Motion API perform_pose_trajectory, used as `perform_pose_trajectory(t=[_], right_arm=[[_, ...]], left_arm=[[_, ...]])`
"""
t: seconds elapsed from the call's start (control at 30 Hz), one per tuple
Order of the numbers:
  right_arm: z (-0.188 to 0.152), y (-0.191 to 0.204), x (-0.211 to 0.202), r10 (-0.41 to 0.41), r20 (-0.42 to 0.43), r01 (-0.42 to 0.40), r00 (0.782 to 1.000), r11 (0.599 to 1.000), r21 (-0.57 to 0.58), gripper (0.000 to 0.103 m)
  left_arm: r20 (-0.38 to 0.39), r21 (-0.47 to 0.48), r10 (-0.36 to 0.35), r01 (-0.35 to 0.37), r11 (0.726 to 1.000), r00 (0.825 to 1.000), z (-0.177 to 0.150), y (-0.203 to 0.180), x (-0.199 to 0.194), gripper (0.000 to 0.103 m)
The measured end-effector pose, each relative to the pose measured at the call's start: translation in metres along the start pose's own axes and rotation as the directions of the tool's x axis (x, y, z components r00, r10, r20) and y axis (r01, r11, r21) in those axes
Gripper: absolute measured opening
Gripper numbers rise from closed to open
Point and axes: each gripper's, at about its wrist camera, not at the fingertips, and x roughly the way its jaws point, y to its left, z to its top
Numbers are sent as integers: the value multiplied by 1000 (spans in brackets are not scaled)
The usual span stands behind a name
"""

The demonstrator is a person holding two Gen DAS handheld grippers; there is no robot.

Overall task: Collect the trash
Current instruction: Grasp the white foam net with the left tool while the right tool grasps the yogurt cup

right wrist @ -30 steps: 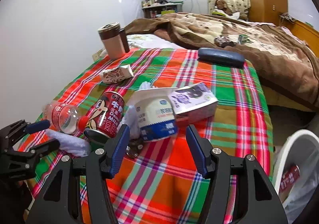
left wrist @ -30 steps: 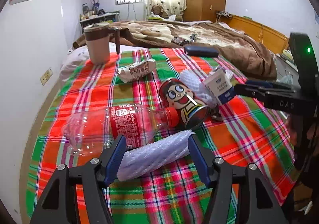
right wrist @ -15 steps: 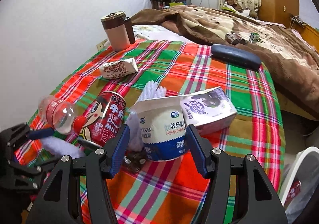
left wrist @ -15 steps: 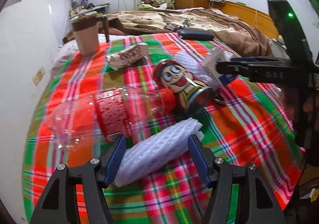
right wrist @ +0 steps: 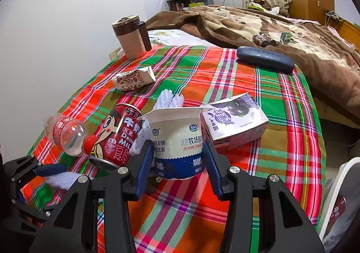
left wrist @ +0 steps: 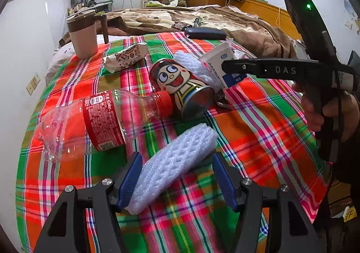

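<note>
Trash lies on a plaid cloth (left wrist: 258, 122). My left gripper (left wrist: 177, 177) is open, its fingers either side of a white foam net sleeve (left wrist: 173, 165). Beyond it lie a clear cola bottle (left wrist: 96, 117) and a red cartoon can (left wrist: 182, 86). My right gripper (right wrist: 177, 166) is open, its fingers flanking a white-and-blue yogurt cup (right wrist: 177, 140). A purple milk carton (right wrist: 234, 120) lies right of the cup, the red can (right wrist: 114, 135) and the bottle (right wrist: 67, 133) left of it. A crumpled patterned carton (right wrist: 133, 79) lies farther back.
A brown-lidded mug (right wrist: 131, 37) and a dark glasses case (right wrist: 264, 59) sit at the cloth's far side, with a brown blanket (right wrist: 281, 27) behind. A white bin (right wrist: 339, 203) with a bag and a red can stands at the right edge. A wall runs along the left.
Both grippers have moved forward. The foam sleeve now sits deeper between the left fingers, and the yogurt cup now sits between the right fingers. Both stay open.
</note>
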Motion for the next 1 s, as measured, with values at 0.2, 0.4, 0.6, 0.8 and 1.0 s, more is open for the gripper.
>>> perform_pose_trajectory(t=[0.2,0.4,0.6,0.8,1.0], right_arm=[[-3,0,-1,3,1,-3,1000,1000,-5,47],[-3,-1,-3,6,2,-6,1000,1000,-4,47],[-4,-1,-4,6,4,-6,1000,1000,-8,46],[-6,-2,-4,12,5,-12,1000,1000,0,46],[-9,-5,-9,12,18,-12,1000,1000,10,46]], left_arm=[[-2,32,-51,51,998,999,0,-3,-7,64],[-30,100,68,-65,993,997,8,0,14,64],[-50,72,11,-7,997,999,6,2,21,49],[-47,58,-9,11,998,999,5,-2,19,29],[-28,24,-22,23,999,999,4,-6,14,25]])
